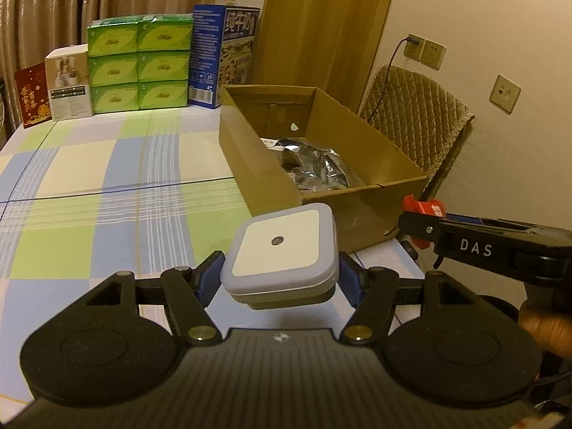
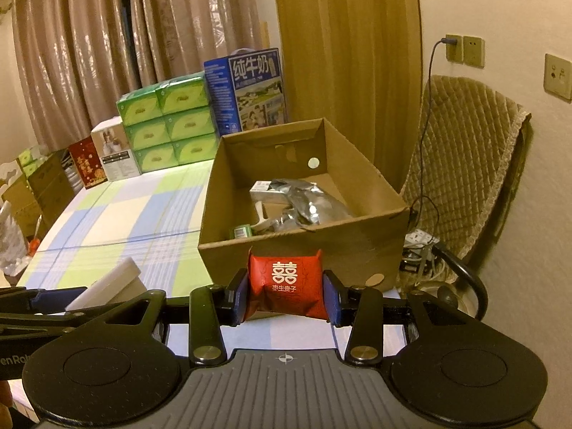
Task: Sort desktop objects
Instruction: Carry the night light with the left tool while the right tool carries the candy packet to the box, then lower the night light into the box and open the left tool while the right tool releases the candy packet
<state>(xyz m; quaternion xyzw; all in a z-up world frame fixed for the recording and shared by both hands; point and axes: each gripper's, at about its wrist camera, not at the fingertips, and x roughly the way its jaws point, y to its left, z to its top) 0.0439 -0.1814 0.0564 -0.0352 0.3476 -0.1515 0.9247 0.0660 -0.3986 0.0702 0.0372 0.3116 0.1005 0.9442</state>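
Foil (image 2: pixel 307 203) is hiding much of the box's (image 2: pixel 304 250) contents. Left hand-held gripper (image 1: pixel 279 279) is clamping a white case (image 1: pixel 280 250); right hand-held gripper (image 2: pixel 286 298) is pinching a red packet (image 2: pixel 286 286), both short of the box.

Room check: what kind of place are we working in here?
Most likely a home dining room: a table with a checked tablecloth, curtains behind it, a padded chair by the wall, and stacked tissue packs.

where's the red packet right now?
The red packet is clamped in the right tool, low and central in the right wrist view, just in front of the cardboard box's near wall and above the checked tablecloth.
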